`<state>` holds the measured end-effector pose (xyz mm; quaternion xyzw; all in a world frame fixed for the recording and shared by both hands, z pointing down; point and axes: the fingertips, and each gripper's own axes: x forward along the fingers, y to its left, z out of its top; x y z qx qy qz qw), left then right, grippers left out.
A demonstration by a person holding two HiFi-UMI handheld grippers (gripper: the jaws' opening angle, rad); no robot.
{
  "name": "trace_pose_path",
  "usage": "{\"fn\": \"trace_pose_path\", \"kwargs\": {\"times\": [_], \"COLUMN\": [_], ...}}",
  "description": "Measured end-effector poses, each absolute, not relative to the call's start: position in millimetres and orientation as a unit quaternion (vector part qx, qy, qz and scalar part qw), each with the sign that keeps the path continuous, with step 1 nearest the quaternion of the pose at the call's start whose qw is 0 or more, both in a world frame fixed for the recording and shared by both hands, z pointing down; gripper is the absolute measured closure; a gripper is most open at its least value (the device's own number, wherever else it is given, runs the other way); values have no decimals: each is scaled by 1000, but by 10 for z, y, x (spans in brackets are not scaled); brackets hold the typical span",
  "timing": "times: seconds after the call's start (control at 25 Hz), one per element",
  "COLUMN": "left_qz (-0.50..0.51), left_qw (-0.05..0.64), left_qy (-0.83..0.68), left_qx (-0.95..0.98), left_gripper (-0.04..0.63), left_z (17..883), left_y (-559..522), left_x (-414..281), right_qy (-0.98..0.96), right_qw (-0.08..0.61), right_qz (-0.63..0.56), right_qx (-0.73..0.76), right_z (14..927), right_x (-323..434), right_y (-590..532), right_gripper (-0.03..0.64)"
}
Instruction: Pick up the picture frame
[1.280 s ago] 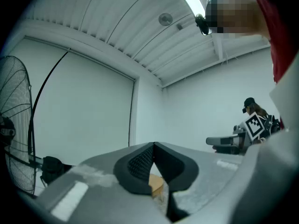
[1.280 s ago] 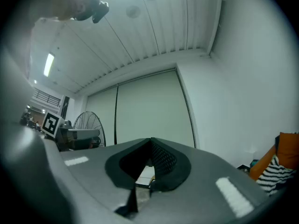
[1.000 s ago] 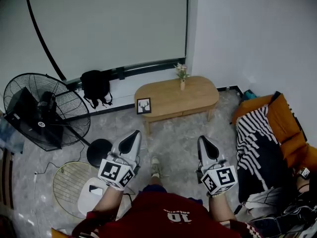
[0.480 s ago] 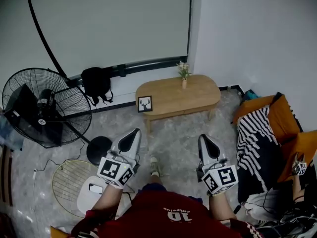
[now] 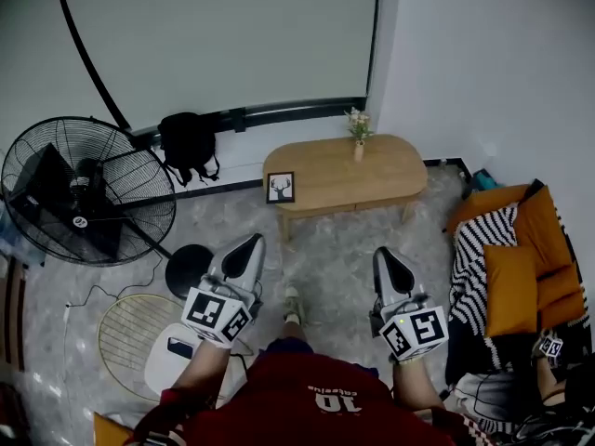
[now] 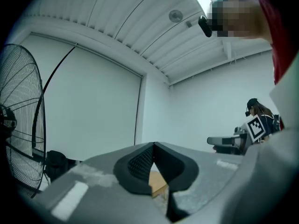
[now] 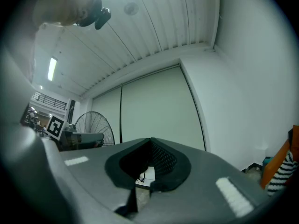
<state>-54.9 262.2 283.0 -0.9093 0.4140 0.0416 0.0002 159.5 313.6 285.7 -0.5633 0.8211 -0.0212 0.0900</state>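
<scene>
Counter (image 5: 372, 170) and picture frame (image 5: 281, 187) sit a touch further right and higher in the head view than a second ago; the sofa (image 5: 507, 286) has swung too, so I judge I am walking in. Far left: standing fan (image 5: 84, 189), black bag (image 5: 188, 142) on the floor against the wall, both clear of my path. Left gripper (image 5: 249, 242) held level and low, its fingers (image 6: 140, 164) closed together on nothing, since there is nothing to take yet. Frame stands upright on the counter's left front corner, print facing me, well apart from both grippers. Vase (image 5: 358, 137) of flowers at the back edge, away from the frame. Right gripper (image 5: 386, 256) likewise carried forward, fingers (image 7: 163, 160) together, empty; frame lines up just beyond them. Approach step, grasp not yet begun.
</scene>
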Motion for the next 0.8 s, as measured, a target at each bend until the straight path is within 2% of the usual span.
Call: {"fn": "trace_pose_path", "kwargs": {"times": [0.48,0.8], "left_qz": [24,10], "left_qw": [-39,-34], "left_qy": [446,449], "left_qx": [-894,-893], "left_gripper": [592,592], "left_z": [3123,3140], "left_y": [1495,487], "left_x": [-770,-887], "right_qy": [831,832], "right_qw": [66,42], "right_qz": [-58,-58], "right_qx": [-549,-550], "right_z": [3096,3034], "right_x": [1452,1329], "right_y": [1922,946], "right_gripper": [618,618]}}
